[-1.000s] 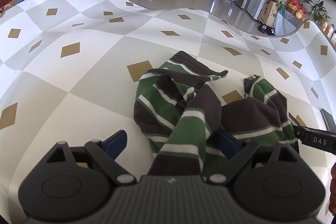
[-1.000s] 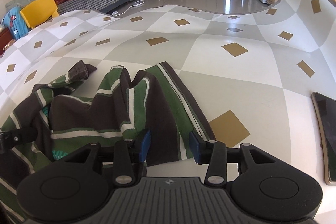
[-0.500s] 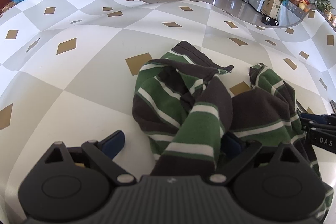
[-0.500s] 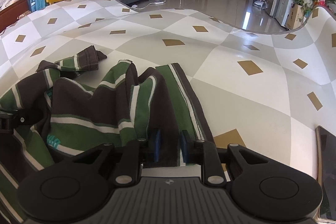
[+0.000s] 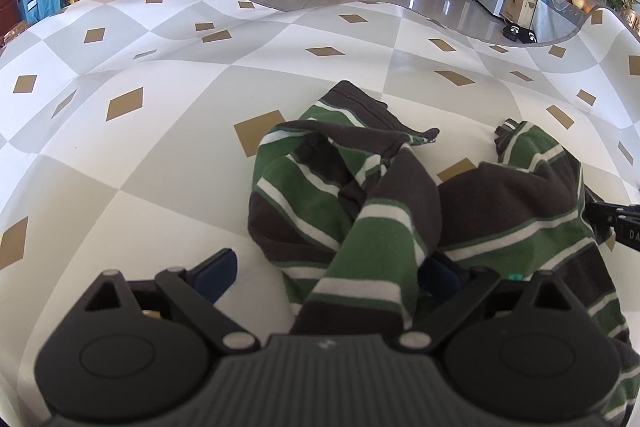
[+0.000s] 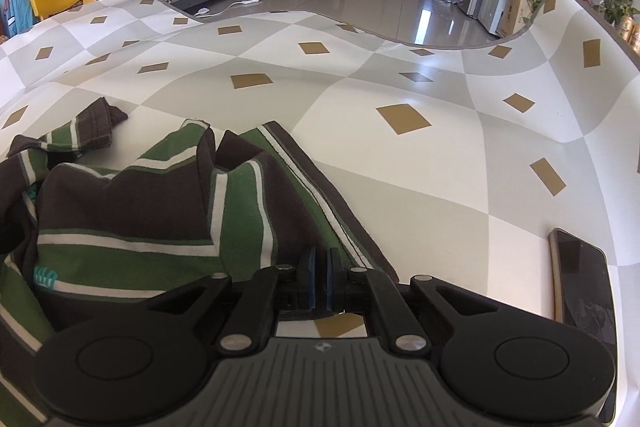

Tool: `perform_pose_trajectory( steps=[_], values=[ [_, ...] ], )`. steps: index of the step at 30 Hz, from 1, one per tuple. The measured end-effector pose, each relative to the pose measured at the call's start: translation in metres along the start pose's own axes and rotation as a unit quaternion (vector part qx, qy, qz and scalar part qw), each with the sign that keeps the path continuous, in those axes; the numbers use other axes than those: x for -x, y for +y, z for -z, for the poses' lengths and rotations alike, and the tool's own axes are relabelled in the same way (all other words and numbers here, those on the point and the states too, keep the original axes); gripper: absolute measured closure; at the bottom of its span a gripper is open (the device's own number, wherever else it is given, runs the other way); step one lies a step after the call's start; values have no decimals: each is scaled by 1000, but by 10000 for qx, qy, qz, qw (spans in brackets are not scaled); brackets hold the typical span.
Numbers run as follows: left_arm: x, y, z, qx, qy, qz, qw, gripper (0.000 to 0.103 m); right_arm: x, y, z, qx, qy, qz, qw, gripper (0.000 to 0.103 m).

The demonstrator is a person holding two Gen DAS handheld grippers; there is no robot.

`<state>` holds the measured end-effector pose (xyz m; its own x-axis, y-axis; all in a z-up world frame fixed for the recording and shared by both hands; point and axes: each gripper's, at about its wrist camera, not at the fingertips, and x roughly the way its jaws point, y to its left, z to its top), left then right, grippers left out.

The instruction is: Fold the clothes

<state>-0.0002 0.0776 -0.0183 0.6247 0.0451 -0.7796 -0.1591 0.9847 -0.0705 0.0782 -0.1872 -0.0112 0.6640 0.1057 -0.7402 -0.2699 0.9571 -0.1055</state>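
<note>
Right gripper (image 6: 319, 279) has pinched the shirt's (image 6: 160, 211) hem near the table's (image 6: 400, 187) front edge, left gripper (image 5: 324, 273) gaping over a bunched fold, so a thin bite could slip when lifted.

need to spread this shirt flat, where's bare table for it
Bare cloth left of the striped shirt, out to the table's far edge, and between shirt and phone on the right. It is crowded only at the near edge, around both grippers.

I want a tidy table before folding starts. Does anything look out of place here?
The striped garment lies crumpled and twisted, not flat. A dark phone sits at the table's right edge, unrelated to folding.
</note>
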Motion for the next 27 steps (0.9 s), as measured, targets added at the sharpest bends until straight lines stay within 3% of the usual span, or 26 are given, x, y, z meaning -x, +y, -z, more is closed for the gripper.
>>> perform_pose_trajectory(
  steps=[13,19,23,27],
  values=[
    [-7,-33,-16,71,96,-174,9998,6,8,-43,5,-838,406,699,9932,100],
    [-4,-33,-12,127,151,-244,9995,6,15,-56,9,-1180,454,719,9894,99],
    [4,-32,-7,101,148,-232,9996,10,24,-54,8,-1285,331,662,9889,93],
    [10,-31,-5,76,151,-154,9997,18,42,-46,1,-1227,-1,611,9906,80]
  ],
)
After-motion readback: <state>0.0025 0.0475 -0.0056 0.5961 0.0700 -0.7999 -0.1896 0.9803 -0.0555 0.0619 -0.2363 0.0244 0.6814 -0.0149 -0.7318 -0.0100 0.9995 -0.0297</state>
